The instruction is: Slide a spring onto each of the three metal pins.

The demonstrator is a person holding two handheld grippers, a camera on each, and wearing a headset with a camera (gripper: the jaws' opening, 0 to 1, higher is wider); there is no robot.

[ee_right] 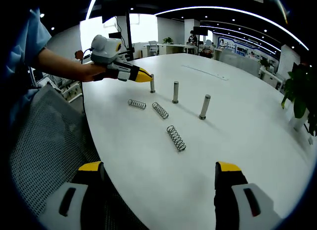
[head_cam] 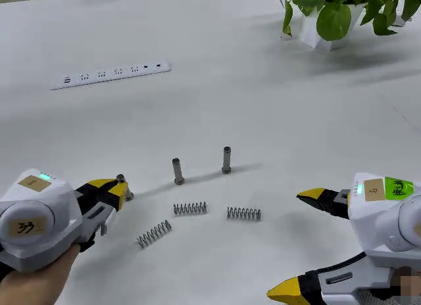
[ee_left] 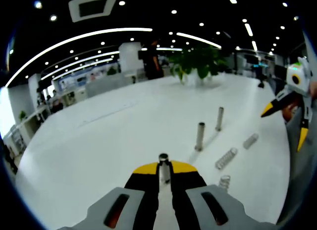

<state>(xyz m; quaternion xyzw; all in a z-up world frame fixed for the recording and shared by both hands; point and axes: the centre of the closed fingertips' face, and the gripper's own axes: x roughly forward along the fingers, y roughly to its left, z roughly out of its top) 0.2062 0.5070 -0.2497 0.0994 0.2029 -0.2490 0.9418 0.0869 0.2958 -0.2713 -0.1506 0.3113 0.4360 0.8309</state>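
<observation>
Head view: left tool point(head_cam: 121, 189) clamps one upright pin point(head_cam: 122, 181), right tool point(head_cam: 284, 244) stands wide apart, springs point(head_cam: 190, 208) lie flat.

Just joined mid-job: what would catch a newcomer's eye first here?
Three springs lie loose on the white table, in front of upright metal pins. The left gripper grips the leftmost pin; the right gripper, fingers wide open, hovers right of the springs.

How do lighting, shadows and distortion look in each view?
Head view: even light, faint soft shadows beside the pins, no warping. Left gripper view: fisheye bends ceiling lights into arcs, slightly soft. Right gripper view: table edge curves; far background overexposed.
</observation>
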